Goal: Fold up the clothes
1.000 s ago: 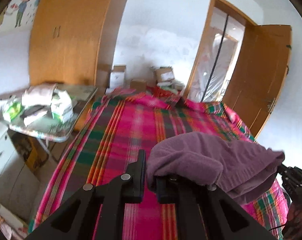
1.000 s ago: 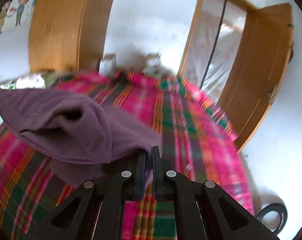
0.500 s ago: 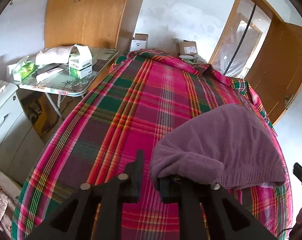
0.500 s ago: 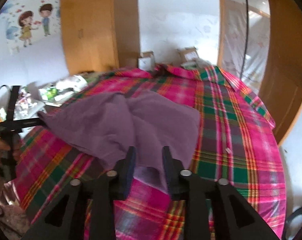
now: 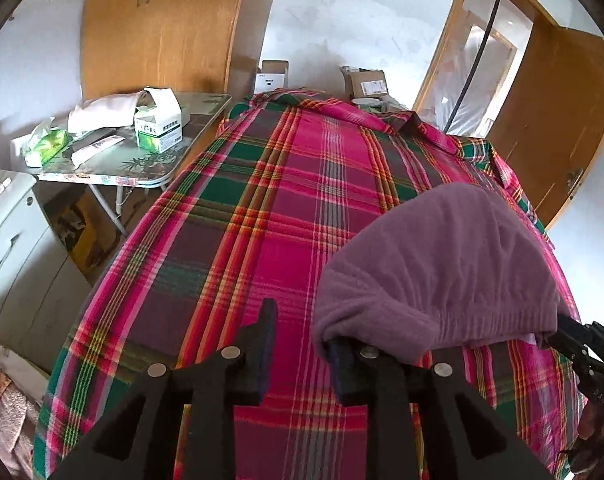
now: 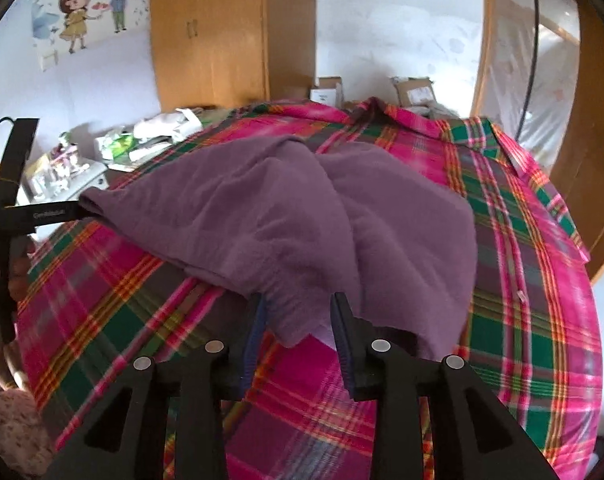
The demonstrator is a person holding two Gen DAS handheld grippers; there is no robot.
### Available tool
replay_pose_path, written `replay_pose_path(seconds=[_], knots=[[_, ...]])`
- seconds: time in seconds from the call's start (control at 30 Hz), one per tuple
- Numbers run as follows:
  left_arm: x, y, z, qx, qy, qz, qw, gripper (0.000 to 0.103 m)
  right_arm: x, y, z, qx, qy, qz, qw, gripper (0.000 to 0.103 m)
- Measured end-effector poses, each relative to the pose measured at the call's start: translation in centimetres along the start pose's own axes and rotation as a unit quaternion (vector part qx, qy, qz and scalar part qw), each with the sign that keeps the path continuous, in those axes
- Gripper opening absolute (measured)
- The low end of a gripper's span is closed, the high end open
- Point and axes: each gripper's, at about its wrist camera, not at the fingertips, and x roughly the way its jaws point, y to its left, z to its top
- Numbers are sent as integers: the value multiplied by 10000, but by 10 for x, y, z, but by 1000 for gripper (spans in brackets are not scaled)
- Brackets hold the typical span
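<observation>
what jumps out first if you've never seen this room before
The loud pink, green and orange plaid bedspread fills the middle of both views. On it lies a rumpled purple garment, draped over one finger of the left gripper, with its hem between the spread fingers of the right gripper. To the left stands a cluttered folding table, with a cartoon wall sticker above.

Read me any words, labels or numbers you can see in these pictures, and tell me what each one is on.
Green and white box on the folding table: printed characters, too small to read.
Cardboard boxes: labels blurred.
Left claw: small white lettering, illegible.
</observation>
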Motion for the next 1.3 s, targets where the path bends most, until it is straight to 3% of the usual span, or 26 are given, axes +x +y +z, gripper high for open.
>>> replay_pose_path(seconds=[0.13, 0.33, 0.47, 0.63, 0.73, 0.83, 1.0, 1.2, 1.3], knots=[[-10, -5, 0, 187, -126, 24, 9997, 25, -1, 5, -9, -263, 63, -180, 9995, 35], [-25, -17, 0, 563, -378, 46, 9977, 25, 12, 0, -11, -16, 173, -352, 9992, 35], [-20, -3, -3, 308, -169, 173, 9992, 25, 12, 0, -9, 88, 63, -326, 9994, 35], [-27, 8, -10, 80, -192, 339, 9992, 25, 5, -21, -7, 804, -105, -7, 9967, 35], [-34, 7, -11, 70, -339, 283, 9990, 24, 6, -30, -3, 1079, -112, -70, 9941, 16], [-37, -2, -9, 243, -439, 77, 9987, 25, 4, -30, 2, 1123, -132, -69, 9936, 6], [-32, -34, -2, 738, -498, -476, 9949, 25, -7, -30, 21, 1220, -408, 217, 9915, 6], [-27, -82, 6, 1437, -650, -1196, 9802, 25, -16, -27, 60, 1184, -834, 560, 9879, 6], [-22, -100, 12, 1726, -674, -1352, 9733, 25, -16, -20, 81, 1029, -1004, 706, 9871, 6]])
